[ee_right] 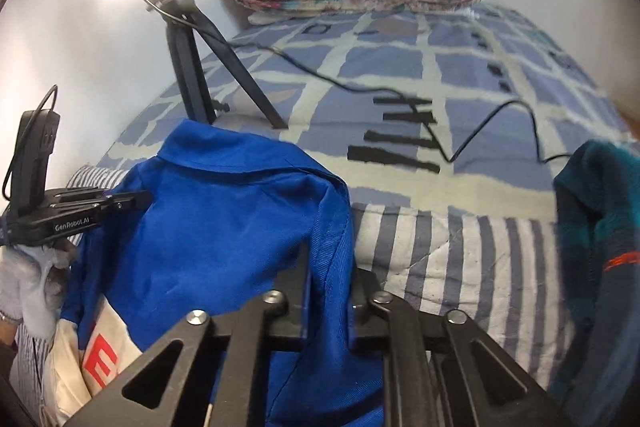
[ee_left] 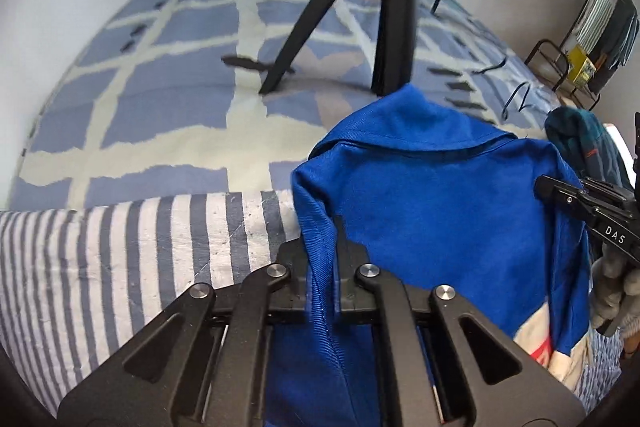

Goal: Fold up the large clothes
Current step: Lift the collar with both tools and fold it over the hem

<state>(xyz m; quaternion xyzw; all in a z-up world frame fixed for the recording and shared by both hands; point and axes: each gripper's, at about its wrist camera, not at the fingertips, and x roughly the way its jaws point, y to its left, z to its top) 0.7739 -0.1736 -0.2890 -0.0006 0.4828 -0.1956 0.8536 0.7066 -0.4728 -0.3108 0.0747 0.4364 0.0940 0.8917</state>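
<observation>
1. Closest to your left wrist camera, at the bottom centre of the frame, your left gripper (ee_left: 326,247) is clenched on a fold of the blue garment (ee_left: 432,211) along its left edge.
2. Your right gripper (ee_right: 330,267), bottom centre of the right wrist view, pinches the same garment along its right edge, so both sides are grasped.
3. Blue cloth hangs between the two grippers, its collar uppermost near the frame centre, over the striped bedding (ee_left: 120,251) at the near edge of the bed (ee_left: 168,99). How much of the cloth rests on the bed you cannot tell from these views.
4. By my reading you are at the start: the garment is taken up by its shoulders but not yet laid out or folded.
5. Your next move calls for spreading it flat on the checked bed cover while keeping both pinches firm.
6. Mind the tripod (ee_left: 384,27) standing just beyond the collar and the cable (ee_right: 480,123) trailing across the upper right.
7. Leave the dark teal garment (ee_right: 596,251) at the right edge alone.
</observation>
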